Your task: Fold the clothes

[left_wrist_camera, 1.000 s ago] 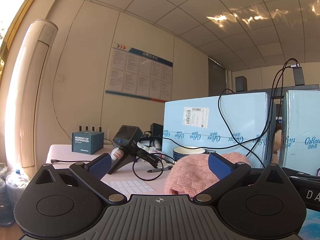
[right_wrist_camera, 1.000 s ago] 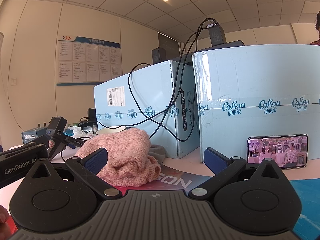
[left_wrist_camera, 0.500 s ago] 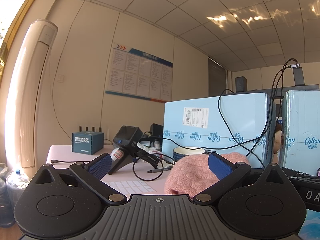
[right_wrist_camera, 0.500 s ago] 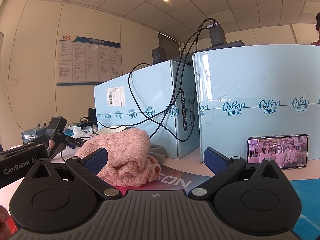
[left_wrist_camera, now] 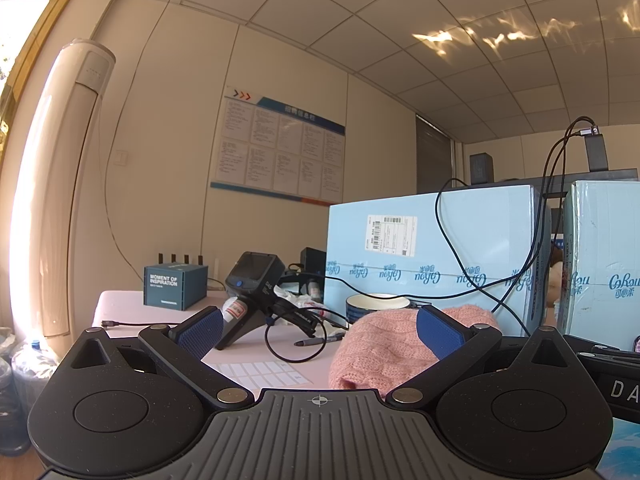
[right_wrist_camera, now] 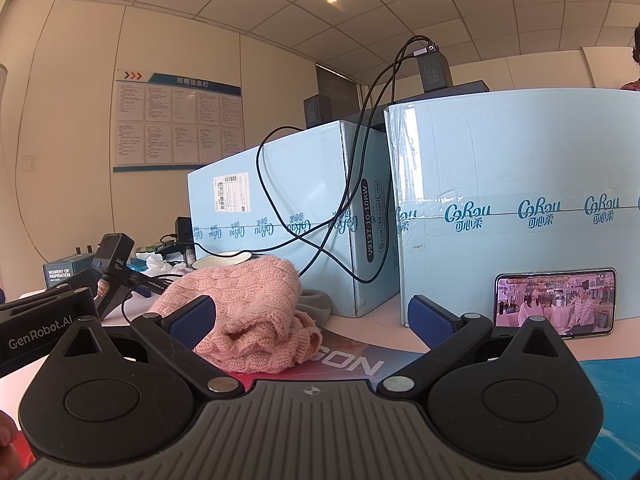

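White table top (left_wrist_camera: 132,304) fills the middle of both views, and on it I see the pink sweater (right_wrist_camera: 248,312) lying in a soft, bunched heap. In my right view it sits low and left of the middle, just past the left blue pad of my right claw (right_wrist_camera: 312,316). That claw is spread wide and grips nothing; the sweater is mostly to the left of the gap between its pads. In my left view the sweater (left_wrist_camera: 384,340) sits low and right of the middle, and my left claw (left_wrist_camera: 318,326) is spread wide too, with nothing in it. Its right blue pad hides part of the heap.

Behind the sweater I see a bowl (left_wrist_camera: 378,304), then two big light blue boxes (right_wrist_camera: 280,208) with black cables (right_wrist_camera: 320,184) hanging down them. A phone (right_wrist_camera: 556,302) leans on the right box.
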